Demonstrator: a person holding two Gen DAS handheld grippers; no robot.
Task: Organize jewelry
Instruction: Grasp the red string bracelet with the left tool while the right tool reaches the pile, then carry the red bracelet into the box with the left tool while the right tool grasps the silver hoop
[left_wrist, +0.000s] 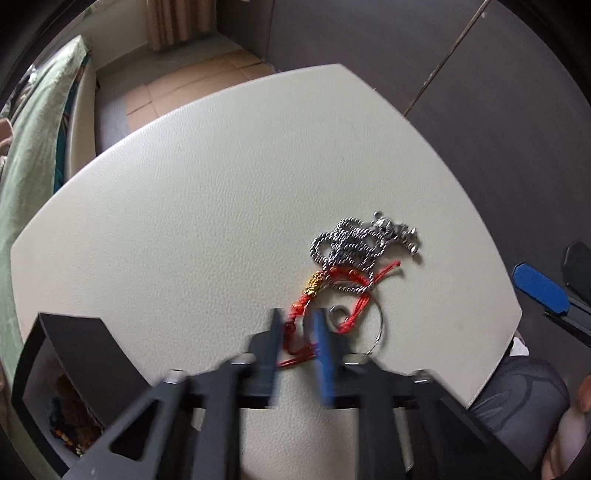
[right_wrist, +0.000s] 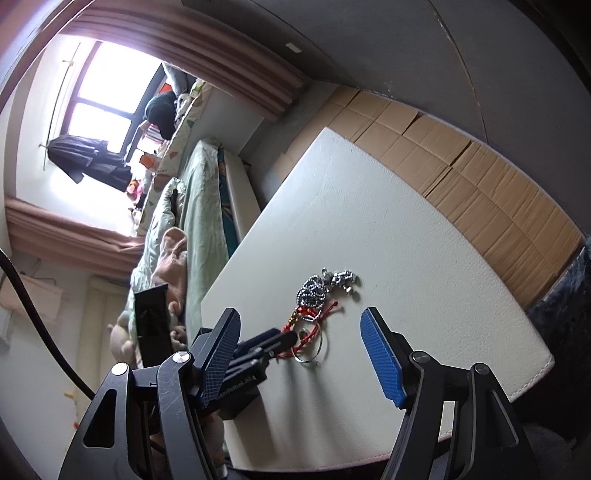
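On the white counter (left_wrist: 207, 206) lies a tangled pile: silver chain (left_wrist: 351, 243) over red cord (left_wrist: 325, 295). The left gripper (left_wrist: 299, 332), jaws narrowed, straddles the cord's end; grasp unclear. The right gripper (right_wrist: 299, 350) hangs released nearby.

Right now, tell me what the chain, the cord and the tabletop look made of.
Chain: shiny silver beads, probably metal.
Cord: red braided thread, matte, with a gold-coloured bead.
Tabletop: off-white with a pebbled grain, likely faux leather or textured plastic.

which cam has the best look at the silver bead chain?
Left wrist: the silver bead chain is larger and sharper, its beads distinct, lying tangled with the red cord. Right wrist shows the same pile smaller and farther off.
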